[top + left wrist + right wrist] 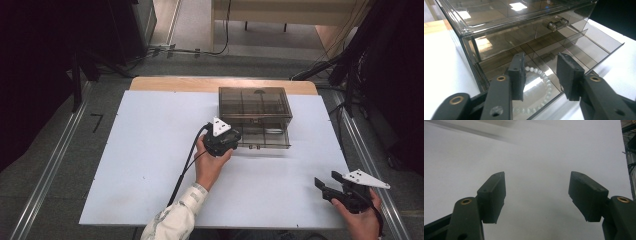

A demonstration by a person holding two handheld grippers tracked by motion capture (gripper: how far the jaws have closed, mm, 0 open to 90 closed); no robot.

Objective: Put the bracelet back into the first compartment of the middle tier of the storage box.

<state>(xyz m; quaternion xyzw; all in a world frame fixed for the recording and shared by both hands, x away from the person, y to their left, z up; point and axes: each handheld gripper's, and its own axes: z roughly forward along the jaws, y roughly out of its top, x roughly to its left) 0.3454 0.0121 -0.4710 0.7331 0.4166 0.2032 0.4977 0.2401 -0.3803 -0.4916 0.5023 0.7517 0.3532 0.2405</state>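
Observation:
A smoky clear plastic drawer box [255, 107] stands at the back middle of the white table [150, 165]. Its lower drawer [574, 52] is pulled out, and a white bead bracelet [544, 82] lies in the drawer's front compartment. My left gripper [222, 141] hovers at the drawer's front left corner; in the left gripper view it [541, 73] is open above the bracelet, holding nothing. The upper drawer's knob [555, 24] shows behind. My right gripper [327, 186] rests open over bare table at the front right, and in the right gripper view it [537, 195] faces white surface.
A wooden strip [175, 83] runs along the table's far edge. Metal rails [50, 165] flank the table on both sides. Cables [200, 50] lie on the floor beyond. A black cable [185, 165] trails from the left gripper.

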